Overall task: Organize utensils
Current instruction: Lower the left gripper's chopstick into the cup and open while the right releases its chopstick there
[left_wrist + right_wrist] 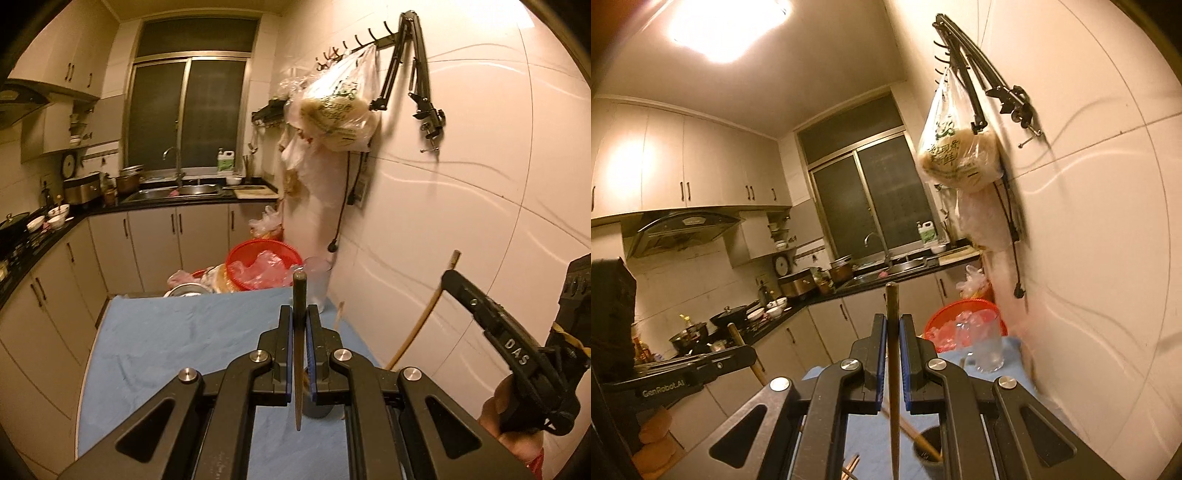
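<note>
You are clenching one chopstick (298,354) in the left gripper (299,314) and another chopstick (893,369) in the right gripper (893,325), both hanging over the desk (166,343) near the right wall (461,203).

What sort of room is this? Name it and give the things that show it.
A home kitchen, almost certainly. A sink with a tap sits in a dark counter under the window, a range hood hangs over pots on the stove, and pale wall cabinets run along the top.
</note>
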Motion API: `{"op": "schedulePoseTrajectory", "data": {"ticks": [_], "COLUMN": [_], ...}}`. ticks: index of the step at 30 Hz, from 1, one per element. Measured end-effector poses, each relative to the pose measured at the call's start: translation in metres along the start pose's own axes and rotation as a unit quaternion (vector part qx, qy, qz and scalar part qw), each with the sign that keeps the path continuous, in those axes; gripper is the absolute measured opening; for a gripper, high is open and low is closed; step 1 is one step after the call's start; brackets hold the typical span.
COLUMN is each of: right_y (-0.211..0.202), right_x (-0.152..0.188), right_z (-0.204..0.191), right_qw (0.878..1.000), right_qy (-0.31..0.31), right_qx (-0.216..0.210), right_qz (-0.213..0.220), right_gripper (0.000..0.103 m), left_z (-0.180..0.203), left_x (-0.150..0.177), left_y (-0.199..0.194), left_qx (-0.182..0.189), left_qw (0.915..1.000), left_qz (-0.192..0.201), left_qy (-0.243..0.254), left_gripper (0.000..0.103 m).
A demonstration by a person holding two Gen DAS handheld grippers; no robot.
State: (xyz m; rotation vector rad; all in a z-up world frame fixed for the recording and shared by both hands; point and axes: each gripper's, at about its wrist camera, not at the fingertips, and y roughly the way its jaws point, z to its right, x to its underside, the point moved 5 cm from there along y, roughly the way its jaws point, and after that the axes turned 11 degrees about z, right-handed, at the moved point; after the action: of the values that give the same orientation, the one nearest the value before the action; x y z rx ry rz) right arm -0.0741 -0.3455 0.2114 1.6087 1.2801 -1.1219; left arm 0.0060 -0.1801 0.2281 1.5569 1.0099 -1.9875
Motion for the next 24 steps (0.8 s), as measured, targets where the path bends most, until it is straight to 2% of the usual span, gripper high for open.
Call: {"op": "schedulePoseTrajectory", "data": {"ticks": [8,16,24], "right_y": [0.036,0.077,0.101], "right_x": [-0.009,0.015,0.049], "right_z": [0.027,0.064,0.079], "right_qw": [1.000,0.998,0.995], "right_qy": [-0.009,-0.003,-0.002], "right_qx": [0.018,0.036,0.034], "right_qz": [-0.010,-0.049,-0.093], "right_gripper": [0.007,0.008,0.007], "left_z": [0.023,0.031,0.028], "left_x": [-0.012,0.016,0.047], "left_y": [0.041,0.092,0.122], "left_qx": [0.006,0.005,0.001], "left_qw": [1.0000,0.9990,0.9968], "left_qz": [-0.007,-0.045,-0.080], "left_qy": [0.001,0.003,0.001], "left_gripper": [0.007,0.007,0.007]}}
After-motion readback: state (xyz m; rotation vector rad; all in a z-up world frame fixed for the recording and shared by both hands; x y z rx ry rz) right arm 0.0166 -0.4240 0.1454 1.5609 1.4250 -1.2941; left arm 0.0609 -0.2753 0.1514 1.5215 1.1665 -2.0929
